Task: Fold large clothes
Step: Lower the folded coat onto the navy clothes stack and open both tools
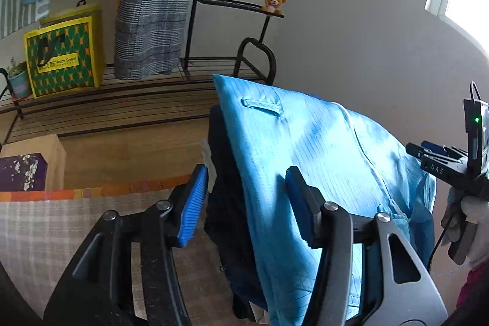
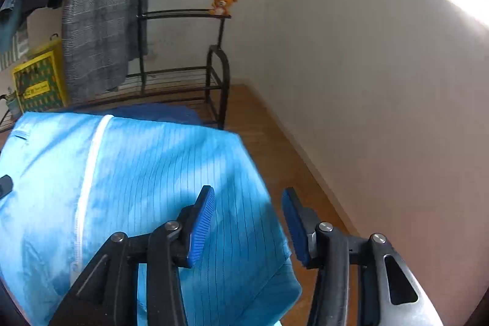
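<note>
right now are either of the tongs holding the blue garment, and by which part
Nothing is held. Left tongs and right tongs both stand open, pads off the blue garment.

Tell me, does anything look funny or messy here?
Nothing looks broken or spilled. The blue garment is draped in a heap over something dark rather than lying flat, with one corner hanging loose. The teddy bear sits neatly on its shelf.

Each camera sat just behind its own gripper, looking forward and downward along the fingers — close over the blue garment [image 1: 321, 173]. The left wrist view held it at centre and right; the right wrist view held it at lower left. Both shared the black rack [image 2: 218, 87] and the teddy bear [image 1: 274, 2] in the upper middle.
</note>
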Action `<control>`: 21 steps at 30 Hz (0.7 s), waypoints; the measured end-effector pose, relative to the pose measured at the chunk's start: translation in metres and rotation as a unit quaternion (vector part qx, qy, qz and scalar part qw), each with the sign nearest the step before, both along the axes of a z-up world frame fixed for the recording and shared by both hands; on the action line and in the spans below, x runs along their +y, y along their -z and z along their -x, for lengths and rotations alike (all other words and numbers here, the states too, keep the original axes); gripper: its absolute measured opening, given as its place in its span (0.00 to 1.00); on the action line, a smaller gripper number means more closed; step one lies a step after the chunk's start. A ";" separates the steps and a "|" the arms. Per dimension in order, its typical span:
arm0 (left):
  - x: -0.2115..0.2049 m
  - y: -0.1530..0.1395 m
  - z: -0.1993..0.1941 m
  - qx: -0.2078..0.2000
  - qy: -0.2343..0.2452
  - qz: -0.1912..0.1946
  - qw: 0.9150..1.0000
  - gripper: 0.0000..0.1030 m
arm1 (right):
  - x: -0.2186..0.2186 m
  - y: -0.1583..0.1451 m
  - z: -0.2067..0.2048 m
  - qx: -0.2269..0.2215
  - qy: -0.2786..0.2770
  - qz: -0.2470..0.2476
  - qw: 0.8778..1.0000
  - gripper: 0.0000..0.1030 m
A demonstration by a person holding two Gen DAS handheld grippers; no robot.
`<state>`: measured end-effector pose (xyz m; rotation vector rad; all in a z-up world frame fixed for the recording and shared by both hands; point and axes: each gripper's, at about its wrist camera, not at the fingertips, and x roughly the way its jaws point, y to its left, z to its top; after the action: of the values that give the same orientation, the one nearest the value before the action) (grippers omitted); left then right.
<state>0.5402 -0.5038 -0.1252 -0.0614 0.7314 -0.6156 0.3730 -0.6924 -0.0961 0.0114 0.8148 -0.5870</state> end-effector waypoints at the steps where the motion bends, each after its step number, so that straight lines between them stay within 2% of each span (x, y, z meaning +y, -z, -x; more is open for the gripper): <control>1: 0.003 -0.002 0.001 0.003 0.000 0.003 1.000 0.54 | -0.002 -0.001 0.005 0.001 0.007 0.001 1.000 0.47; 5: 0.013 -0.020 0.020 -0.015 0.006 -0.002 1.000 0.54 | -0.005 -0.019 0.034 -0.041 0.006 -0.025 0.999 0.56; 10: 0.034 -0.053 0.063 -0.033 0.022 0.009 0.999 0.54 | 0.012 -0.050 0.071 -0.073 -0.005 -0.047 0.996 0.56; 14: 0.060 -0.086 0.108 -0.040 0.033 0.029 0.998 0.54 | 0.043 -0.078 0.101 -0.080 -0.020 -0.040 0.996 0.56; 19: 0.104 -0.134 0.177 -0.071 0.043 0.039 0.996 0.54 | 0.096 -0.120 0.141 -0.087 -0.032 -0.042 0.995 0.56; 21: 0.126 -0.154 0.203 -0.084 0.050 0.045 0.994 0.58 | 0.122 -0.138 0.166 -0.094 -0.041 -0.037 0.994 0.56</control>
<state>0.3373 -0.3781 0.0288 -0.0564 0.5458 -0.7402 0.2070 -0.5709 0.0423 0.0999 0.6498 -0.4703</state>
